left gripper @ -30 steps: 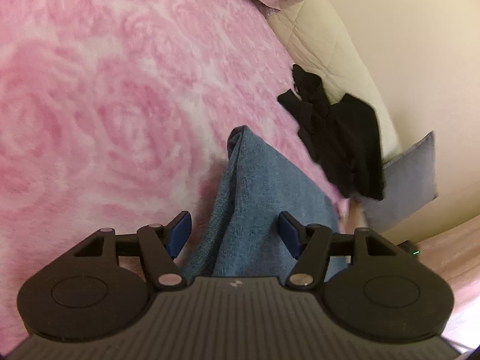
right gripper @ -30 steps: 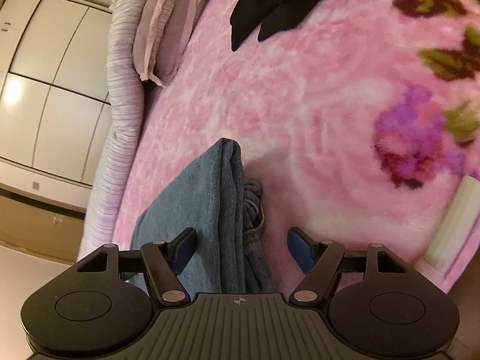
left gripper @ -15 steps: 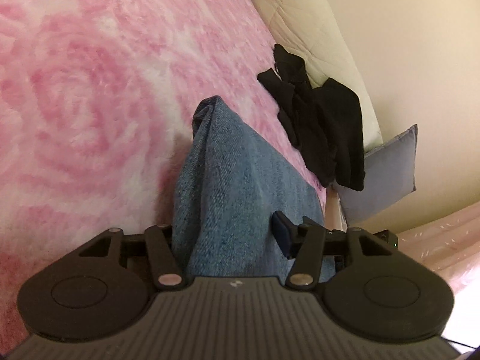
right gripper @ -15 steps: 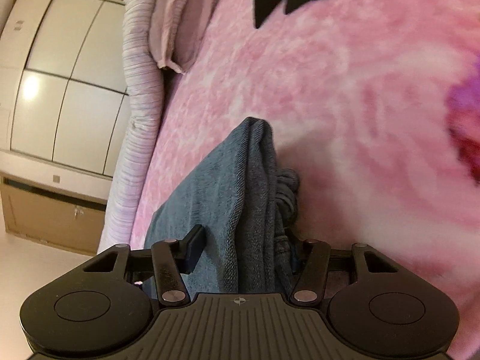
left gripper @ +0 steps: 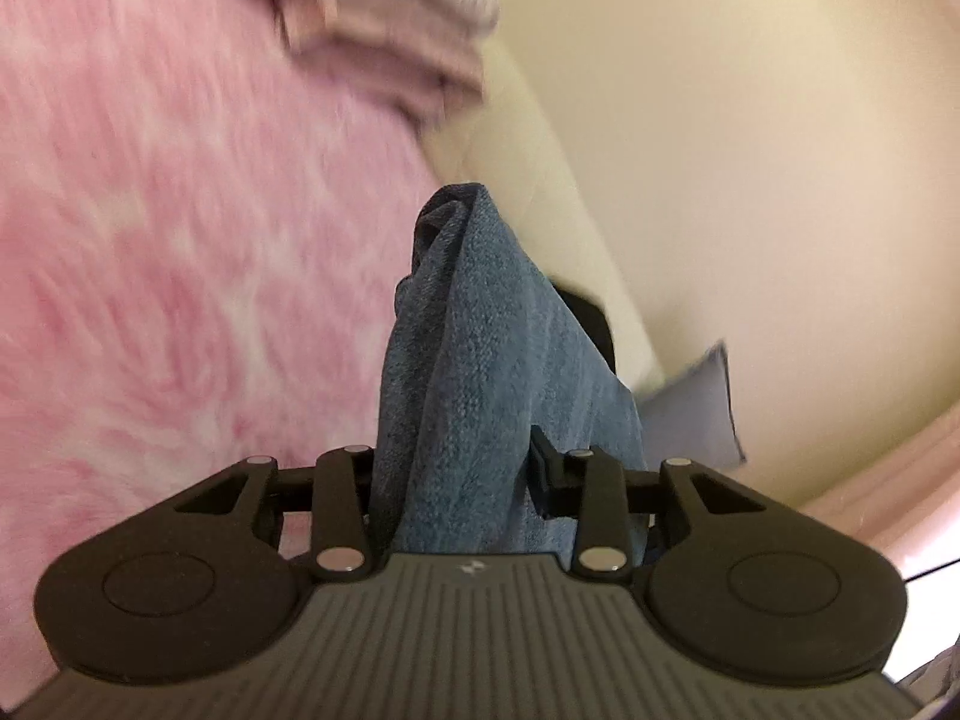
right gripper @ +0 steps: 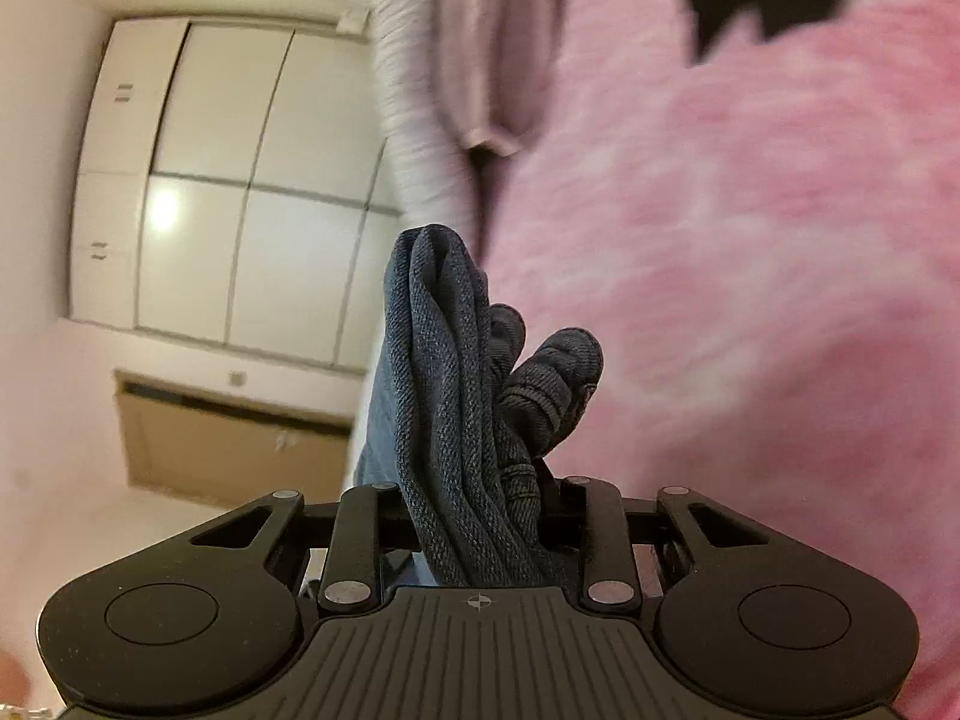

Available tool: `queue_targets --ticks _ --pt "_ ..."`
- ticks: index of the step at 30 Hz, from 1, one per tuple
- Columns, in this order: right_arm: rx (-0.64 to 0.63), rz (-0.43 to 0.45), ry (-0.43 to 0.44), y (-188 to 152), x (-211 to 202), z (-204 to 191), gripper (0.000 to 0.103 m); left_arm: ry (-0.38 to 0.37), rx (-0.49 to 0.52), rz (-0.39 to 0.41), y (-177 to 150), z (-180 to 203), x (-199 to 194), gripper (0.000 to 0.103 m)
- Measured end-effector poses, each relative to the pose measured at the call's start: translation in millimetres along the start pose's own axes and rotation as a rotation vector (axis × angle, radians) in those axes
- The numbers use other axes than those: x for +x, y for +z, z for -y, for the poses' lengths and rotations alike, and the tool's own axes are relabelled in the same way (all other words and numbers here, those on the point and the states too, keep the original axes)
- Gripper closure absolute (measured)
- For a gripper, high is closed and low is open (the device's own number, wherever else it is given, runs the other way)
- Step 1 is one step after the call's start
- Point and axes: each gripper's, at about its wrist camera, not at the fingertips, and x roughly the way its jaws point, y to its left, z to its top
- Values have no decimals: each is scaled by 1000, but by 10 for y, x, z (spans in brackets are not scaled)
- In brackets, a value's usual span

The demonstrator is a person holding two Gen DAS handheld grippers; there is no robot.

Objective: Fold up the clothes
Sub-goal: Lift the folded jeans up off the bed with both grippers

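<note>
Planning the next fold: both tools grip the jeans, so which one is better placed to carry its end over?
Probably the left tool: its jeans end is one flat fold; the right tool pinches a thick bunch.

Pink fleece blanket (left gripper: pixel 180 252) covers the bed. Mauve pillow (left gripper: pixel 384 18) at its head. Grey cushion (left gripper: pixel 690 408) against cream wall (left gripper: pixel 750 150). White wardrobe doors (right gripper: pixel 240 180) opposite.

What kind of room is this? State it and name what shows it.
Most likely a bedroom. A fluffy pink blanket covers what looks like a bed, a pinkish pillow lies at its head, and tall white wardrobe doors stand beside it.
</note>
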Motion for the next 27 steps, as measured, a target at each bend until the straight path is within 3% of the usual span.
queue_targets --ticks 8,13,21,27 --pt "16 -272 71 -251 788 -1471 75 212 -77 219 270 978 -1754 71" --pt "-24 -496 133 -702 1438 -2205 74 321 -139 409 -11 1305 -2905 71" --pt "-104 -785 171 -2065 2502 -2835 74 439 -242 655 -759 1145 -4620 71" --pt "-98 -865 168 -3528 3261 -3057 74 482 -280 687 -988 564 -6280 71"
